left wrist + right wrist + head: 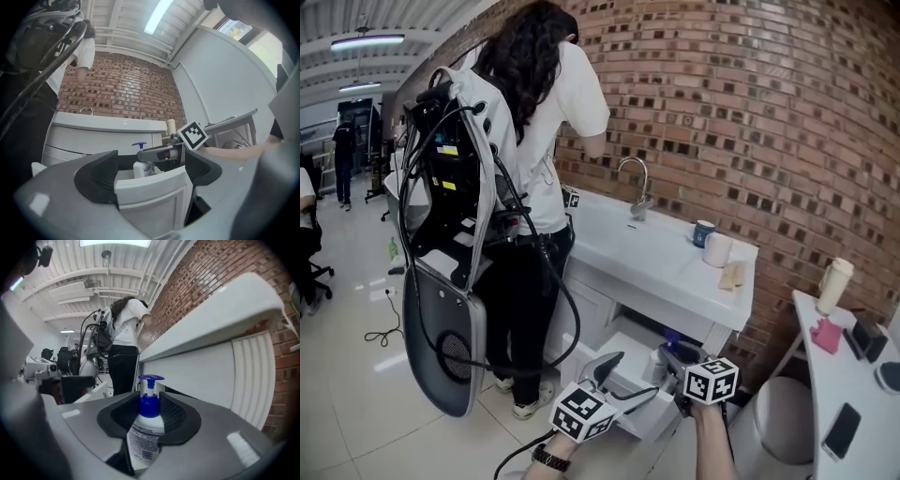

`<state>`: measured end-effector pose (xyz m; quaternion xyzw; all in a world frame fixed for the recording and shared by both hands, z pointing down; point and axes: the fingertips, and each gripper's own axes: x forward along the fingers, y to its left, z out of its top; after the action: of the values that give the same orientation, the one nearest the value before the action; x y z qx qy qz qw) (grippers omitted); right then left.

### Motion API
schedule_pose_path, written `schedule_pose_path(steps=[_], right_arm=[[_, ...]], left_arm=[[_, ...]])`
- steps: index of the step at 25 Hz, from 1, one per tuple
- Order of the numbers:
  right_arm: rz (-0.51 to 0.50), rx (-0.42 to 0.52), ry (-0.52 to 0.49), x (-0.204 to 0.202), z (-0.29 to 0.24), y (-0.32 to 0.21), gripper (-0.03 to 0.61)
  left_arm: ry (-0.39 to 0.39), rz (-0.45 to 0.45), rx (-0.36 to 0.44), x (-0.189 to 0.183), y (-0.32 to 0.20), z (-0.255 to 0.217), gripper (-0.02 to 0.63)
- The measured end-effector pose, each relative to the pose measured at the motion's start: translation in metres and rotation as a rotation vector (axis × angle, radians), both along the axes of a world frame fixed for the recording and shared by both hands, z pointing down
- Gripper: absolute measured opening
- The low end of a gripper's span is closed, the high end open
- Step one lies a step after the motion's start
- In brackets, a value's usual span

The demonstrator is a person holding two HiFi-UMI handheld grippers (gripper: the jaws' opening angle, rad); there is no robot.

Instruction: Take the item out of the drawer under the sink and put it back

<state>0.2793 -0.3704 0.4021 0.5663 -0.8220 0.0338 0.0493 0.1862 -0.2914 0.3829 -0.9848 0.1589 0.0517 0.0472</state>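
Note:
A white pump bottle (145, 437) with a blue pump head stands between my right gripper's (150, 416) pads, which are shut on its neck. In the head view that right gripper (673, 361) is over the pulled-out white drawer (623, 352) under the sink (656, 267). In the left gripper view the bottle (140, 168) rises behind the drawer front (150, 192). My left gripper (150, 173) is open, its jaws standing wide on either side of the drawer front's top corner. From above, the left gripper (614, 372) sits at the drawer's near edge.
A person (544, 122) in a white shirt, with a backpack rig (450, 225), stands at the sink's left end by the tap (637, 187). A mug (703, 232) and a cup (717, 249) sit on the counter. A white table (839, 384) with a phone (842, 429) is at right.

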Motion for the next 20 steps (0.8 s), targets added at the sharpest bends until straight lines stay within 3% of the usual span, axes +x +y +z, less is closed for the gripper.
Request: schedule_pose_path(steps=[5,9,17,20], right_arm=[[0.003,-0.011,0.026,0.0,0.006,0.0,0.133],[0.024,0.021,-0.015,0.006,0.002,0.01,0.187],[0.06,0.256,-0.174,0.02,-0.045,0.073,0.179],[0.083,0.311,-0.173,0.016,-0.052,0.095,0.104]], left_arm=[[0.004,-0.002,0.002,-0.001,0.0,-0.002,0.465],[0.005,-0.002,0.0,0.0,0.0,0.0,0.465],[0.009,-0.002,0.006,0.002,-0.001,-0.004,0.462],[0.02,-0.007,-0.002,0.002,-0.001,-0.005,0.462]])
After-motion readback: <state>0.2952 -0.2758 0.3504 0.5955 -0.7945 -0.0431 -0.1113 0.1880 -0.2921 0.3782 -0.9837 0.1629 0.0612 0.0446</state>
